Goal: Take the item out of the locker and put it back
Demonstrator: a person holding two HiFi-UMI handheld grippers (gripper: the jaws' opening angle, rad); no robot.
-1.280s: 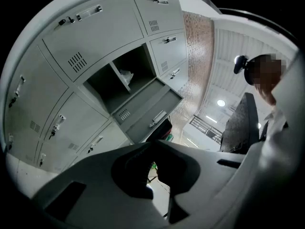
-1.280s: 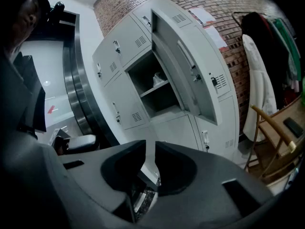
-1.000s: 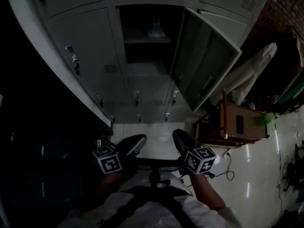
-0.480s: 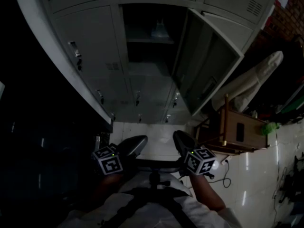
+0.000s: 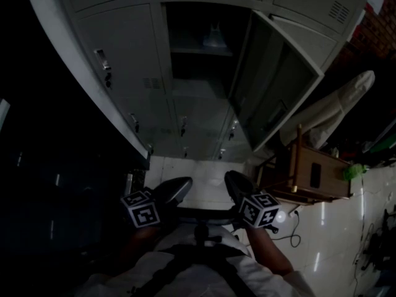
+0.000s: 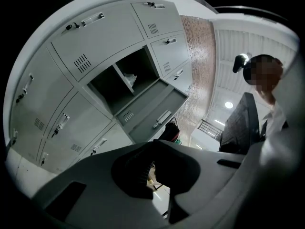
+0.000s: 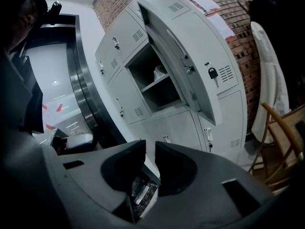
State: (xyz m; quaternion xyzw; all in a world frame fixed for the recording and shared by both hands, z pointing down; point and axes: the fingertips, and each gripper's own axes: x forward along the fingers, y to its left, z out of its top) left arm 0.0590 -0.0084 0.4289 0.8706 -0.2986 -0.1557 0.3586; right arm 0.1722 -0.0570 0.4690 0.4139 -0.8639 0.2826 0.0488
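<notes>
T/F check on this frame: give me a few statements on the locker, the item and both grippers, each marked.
1. One locker door stands open. True.
2. The pale item lies on the floor before the lockers. False: it sits on the upper shelf inside the open locker.
3. The right gripper holds the item. False: nothing is between its fingers, and it is well short of the locker.
4. A wooden chair stands right of the lockers. True.
5. The left gripper reaches into the open compartment. False: it is held low near the person's body, away from the lockers.
</notes>
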